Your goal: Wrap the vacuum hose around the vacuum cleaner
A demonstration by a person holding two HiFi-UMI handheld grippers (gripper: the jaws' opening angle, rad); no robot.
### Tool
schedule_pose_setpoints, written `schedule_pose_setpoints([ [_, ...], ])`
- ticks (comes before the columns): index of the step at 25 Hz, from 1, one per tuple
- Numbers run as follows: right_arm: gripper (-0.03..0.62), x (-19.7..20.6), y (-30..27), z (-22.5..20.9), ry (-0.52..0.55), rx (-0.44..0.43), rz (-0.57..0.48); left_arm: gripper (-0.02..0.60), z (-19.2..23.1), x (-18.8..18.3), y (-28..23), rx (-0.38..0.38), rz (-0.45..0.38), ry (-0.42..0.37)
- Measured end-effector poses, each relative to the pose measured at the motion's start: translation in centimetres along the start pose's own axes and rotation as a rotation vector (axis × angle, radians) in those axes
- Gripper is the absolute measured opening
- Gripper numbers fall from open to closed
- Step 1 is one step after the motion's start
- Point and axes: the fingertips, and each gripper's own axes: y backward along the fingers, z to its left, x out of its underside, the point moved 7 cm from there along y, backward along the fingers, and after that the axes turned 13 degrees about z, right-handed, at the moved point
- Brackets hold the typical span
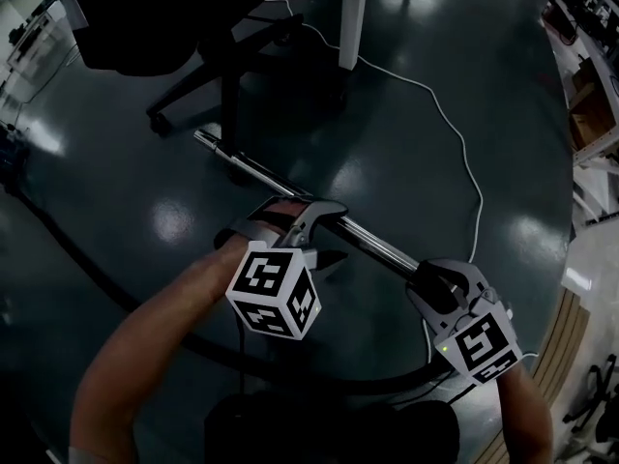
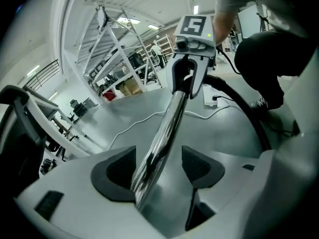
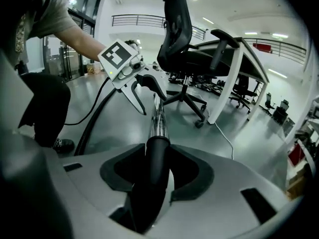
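Head view: shiny rigid chrome wand tube [image 1: 290, 184] slants over middle of dark glossy floor [image 1: 416, 162]; likely stiff, slick. Right gripper [image 1: 440, 283] clamped on black plastic cuff [image 3: 155, 158], probably best hold. Left gripper [image 1: 314, 222] wide apart, tube loose between jaws. Black flexible hose [image 1: 97, 278] likely floppy, trails on floor.

I count two grippers, the left gripper [image 1: 308, 218] and the right gripper [image 1: 437, 280]. There is one wand [image 1: 372, 243], chrome, lying over the middle of the floor [image 1: 406, 162]. I see one black hose [image 1: 77, 259] curving along the floor's left side and one white cable [image 1: 455, 133] trailing down its right side. One black office chair [image 1: 193, 37] and one white table leg [image 1: 353, 13] stand at its far edge.
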Motion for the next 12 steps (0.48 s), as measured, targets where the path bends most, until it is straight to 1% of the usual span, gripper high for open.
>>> schedule_pose_setpoints([
  [2,0.156,-1.1,0.2,0.7,0.046,-0.032,0.011,0.279,-0.8,0.0,0.4,0.014,0.019,-0.047],
  [5,0.156,-2.9,0.7,2.0,0.127,-0.061,0.031,0.279,-2.1,-0.2,0.5,0.075,0.047,-0.086],
  [8,0.156,-4.7,1.6,3.2,0.140,-0.102,0.035,0.277,-2.8,0.1,0.9,0.146,0.079,-0.052],
  [9,0.156,-4.9,2.0,3.6,0.134,-0.124,0.039,0.235,-3.1,0.1,1.2,0.165,0.088,-0.035],
  [10,0.156,-5.0,2.6,4.1,0.127,-0.151,0.043,0.207,-3.4,-0.1,1.8,0.187,0.097,-0.021],
  [12,0.156,-5.0,4.0,4.9,0.108,-0.217,0.048,0.205,-4.3,-0.7,3.0,0.238,0.130,-0.009],
])
